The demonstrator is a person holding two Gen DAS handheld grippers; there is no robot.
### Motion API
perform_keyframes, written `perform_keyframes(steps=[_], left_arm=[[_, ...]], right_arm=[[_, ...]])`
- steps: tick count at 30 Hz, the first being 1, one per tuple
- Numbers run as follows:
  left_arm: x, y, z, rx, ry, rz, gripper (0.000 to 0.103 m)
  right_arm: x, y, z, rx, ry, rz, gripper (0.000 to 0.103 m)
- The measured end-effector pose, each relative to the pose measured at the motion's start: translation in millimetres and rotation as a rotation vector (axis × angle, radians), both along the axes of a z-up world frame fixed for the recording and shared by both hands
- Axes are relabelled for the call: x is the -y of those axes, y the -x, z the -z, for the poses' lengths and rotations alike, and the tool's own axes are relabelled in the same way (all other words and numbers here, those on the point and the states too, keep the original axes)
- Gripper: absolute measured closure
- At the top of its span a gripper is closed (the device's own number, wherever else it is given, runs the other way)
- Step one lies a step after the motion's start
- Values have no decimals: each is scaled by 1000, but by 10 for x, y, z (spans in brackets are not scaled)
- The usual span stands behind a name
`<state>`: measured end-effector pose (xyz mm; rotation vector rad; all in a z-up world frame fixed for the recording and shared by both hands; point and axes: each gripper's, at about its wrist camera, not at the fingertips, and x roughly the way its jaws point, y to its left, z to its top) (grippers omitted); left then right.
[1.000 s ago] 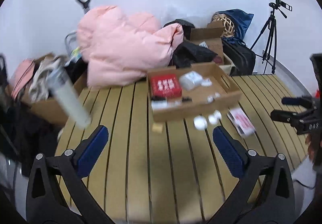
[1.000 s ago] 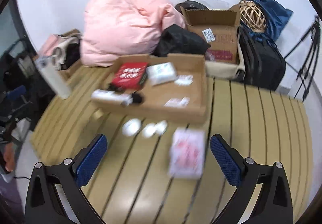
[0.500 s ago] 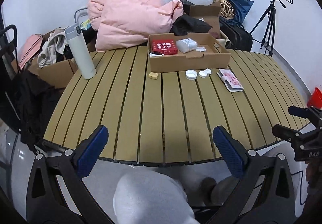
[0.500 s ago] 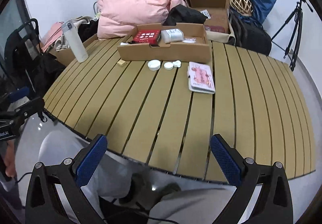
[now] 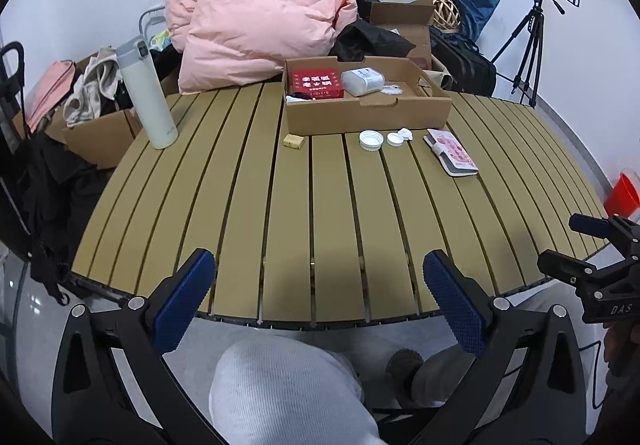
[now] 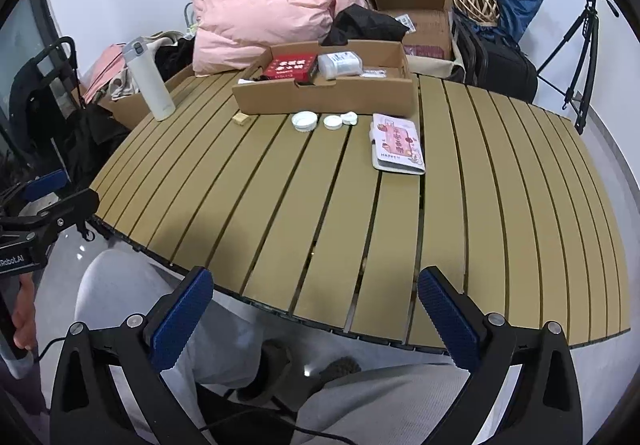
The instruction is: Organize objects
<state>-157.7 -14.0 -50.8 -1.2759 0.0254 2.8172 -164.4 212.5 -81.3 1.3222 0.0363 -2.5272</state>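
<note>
both grippers have pulled back to the near edge of the slatted table (image 5: 328,205) since a second ago. the left gripper (image 5: 320,301) and right gripper (image 6: 316,309) gape wide, holding nothing. the cardboard tray (image 5: 368,113) sits far across the table, with caps (image 5: 370,139) and a booklet (image 6: 398,145) just in front of it. only the left view shows the red cup (image 5: 622,191).

Cluttered room (recording setup), slatted table (image 5: 320,213), tripod (image 5: 528,41), piled bedding (image 5: 256,33)

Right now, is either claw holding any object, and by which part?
Nothing is held. The left claw and the right claw are both open and empty, above the near table edge.
</note>
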Motion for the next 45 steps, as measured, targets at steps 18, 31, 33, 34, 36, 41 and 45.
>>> perform_keyframes(steps=[18, 31, 33, 34, 36, 41, 45], left_arm=[[558, 1891, 602, -54, -41, 206, 2], [535, 2742, 1415, 85, -64, 211, 43], [526, 2722, 1461, 69, -44, 197, 47], [504, 2712, 1473, 60, -30, 202, 59], [483, 2710, 1465, 50, -9, 192, 74], [552, 2604, 1352, 58, -84, 176, 76], [573, 2274, 1055, 4, -94, 166, 76]], right_arm=[[526, 1576, 296, -108, 96, -231, 23], [1069, 2632, 1123, -35, -52, -305, 56], [1061, 2682, 1168, -29, -59, -298, 60], [1064, 2705, 1187, -26, -54, -299, 61], [1064, 2721, 1209, -31, -54, -304, 67], [1058, 2704, 1236, -22, -48, -300, 81], [1006, 2573, 1080, -49, -25, -306, 95]])
